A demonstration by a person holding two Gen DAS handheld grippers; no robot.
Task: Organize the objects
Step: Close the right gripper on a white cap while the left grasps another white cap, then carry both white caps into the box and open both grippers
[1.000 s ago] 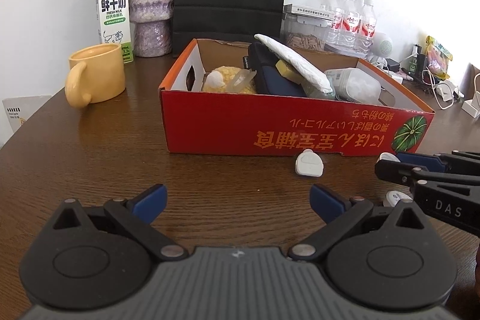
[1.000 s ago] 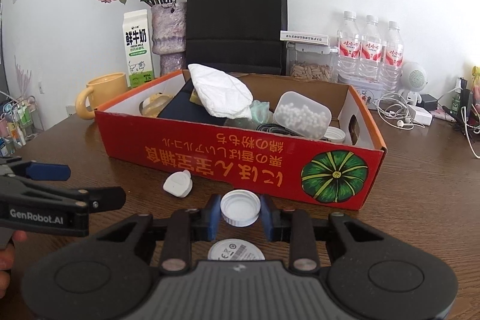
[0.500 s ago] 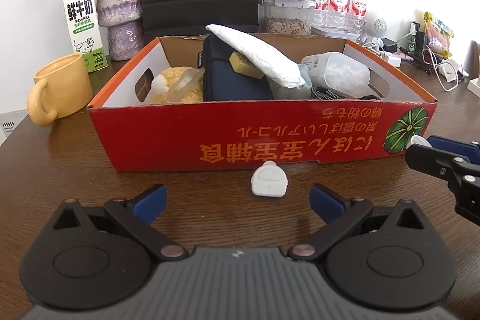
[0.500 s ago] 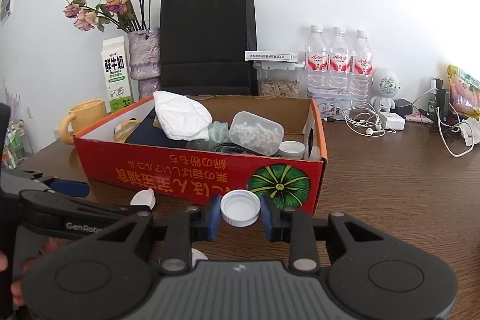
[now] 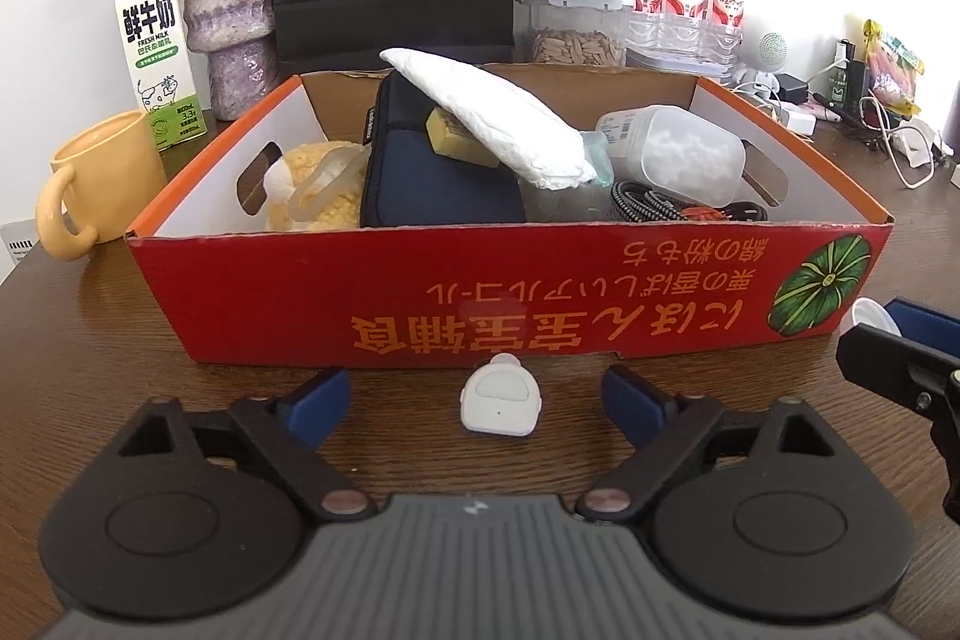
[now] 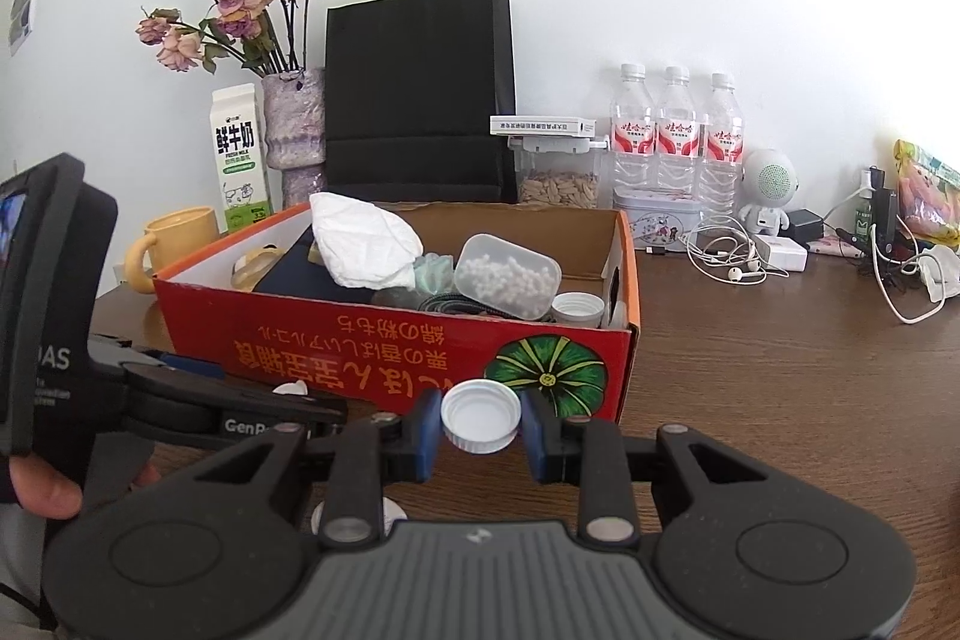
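Since a second ago the left hand-held gripper [image 5: 476, 399] has come closer to the red cardboard box [image 5: 510, 304], and the small white plastic tag [image 5: 501, 402] that lay off to its right now sits on the worktop [image 5: 90, 370] between its blue pads, which have just been closing in yet stand clear of it on both sides, so this gripper is released. The right hand-held gripper [image 6: 481, 427] is clenched on a round white ribbed bottle cap [image 6: 480, 415], held above the worktop in front of the box's near corner, by the printed green pumpkin. Inside the open-topped box lie a dark blue fabric pouch [image 5: 438, 184], a crumpled white paper wrap [image 5: 498, 121] leaning across it, a yellow fluffy thing [image 5: 324, 196] at one end, a clear plastic tub [image 6: 507, 275] of small white beads, a braided cable [image 5: 645, 208] and another white cap [image 6: 577, 309]. Behind the box, along the far edge by the wall, stand a smooth yellow mug [image 5: 99, 187], a milk carton [image 5: 157, 49], a rough purple vase [image 5: 231, 10] of dried roses, a black paper bag [image 6: 420, 91] and three water bottles [image 6: 675, 142].
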